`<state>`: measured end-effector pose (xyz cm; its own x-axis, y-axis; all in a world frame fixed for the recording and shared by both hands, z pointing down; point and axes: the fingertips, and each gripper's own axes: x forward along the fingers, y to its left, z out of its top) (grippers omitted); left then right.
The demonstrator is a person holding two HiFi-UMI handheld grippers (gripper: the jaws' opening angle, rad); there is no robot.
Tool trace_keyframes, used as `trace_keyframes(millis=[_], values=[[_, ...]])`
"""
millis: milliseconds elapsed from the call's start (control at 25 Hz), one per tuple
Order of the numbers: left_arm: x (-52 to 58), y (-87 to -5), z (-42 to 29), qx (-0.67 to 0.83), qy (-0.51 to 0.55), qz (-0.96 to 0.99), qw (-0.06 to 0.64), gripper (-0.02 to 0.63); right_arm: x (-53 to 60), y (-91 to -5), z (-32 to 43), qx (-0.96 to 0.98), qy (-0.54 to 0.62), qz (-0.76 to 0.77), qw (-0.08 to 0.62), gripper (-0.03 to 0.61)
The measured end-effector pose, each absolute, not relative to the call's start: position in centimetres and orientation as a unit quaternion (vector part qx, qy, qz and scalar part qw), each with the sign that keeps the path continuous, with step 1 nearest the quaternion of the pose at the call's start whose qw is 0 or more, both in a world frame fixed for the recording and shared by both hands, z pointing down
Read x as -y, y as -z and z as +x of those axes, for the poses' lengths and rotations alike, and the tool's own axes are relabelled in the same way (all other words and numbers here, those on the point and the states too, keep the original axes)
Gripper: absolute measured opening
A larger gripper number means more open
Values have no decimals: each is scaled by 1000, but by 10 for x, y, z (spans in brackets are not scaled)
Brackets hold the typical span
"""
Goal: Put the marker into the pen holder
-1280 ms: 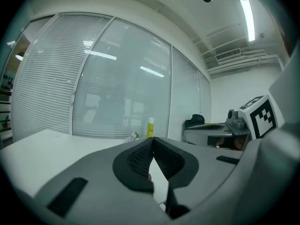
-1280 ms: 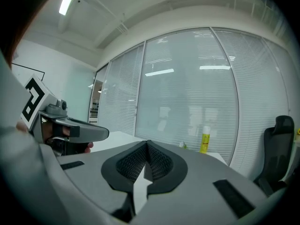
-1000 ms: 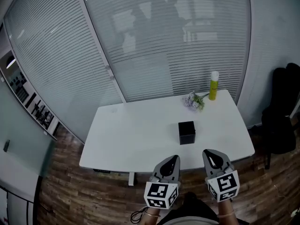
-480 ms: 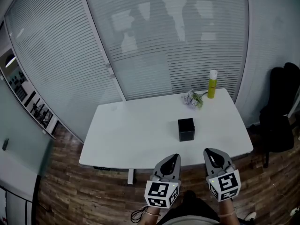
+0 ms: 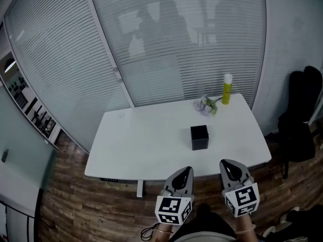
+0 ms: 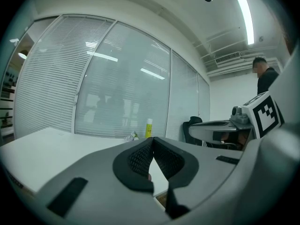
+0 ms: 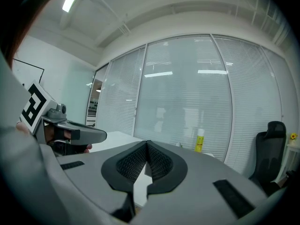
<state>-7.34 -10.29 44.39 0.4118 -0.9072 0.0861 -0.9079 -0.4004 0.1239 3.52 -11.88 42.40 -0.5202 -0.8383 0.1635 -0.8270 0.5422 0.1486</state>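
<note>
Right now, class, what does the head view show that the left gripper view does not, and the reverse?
Only the head view: the black pen holder mid-table and the wooden floor. Only the left gripper view: the ceiling light and a person standing at the right. Both: the white table, the yellow bottle, the left gripper and the right gripper.

All three views facing table [image 5: 146, 140]
</note>
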Motion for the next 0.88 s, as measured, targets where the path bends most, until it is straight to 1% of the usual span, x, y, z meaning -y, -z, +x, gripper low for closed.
trace_keyframes(millis=[880], values=[[124, -446, -71, 537, -7, 840, 80, 18, 144, -427, 33, 873, 22, 475, 110, 28]])
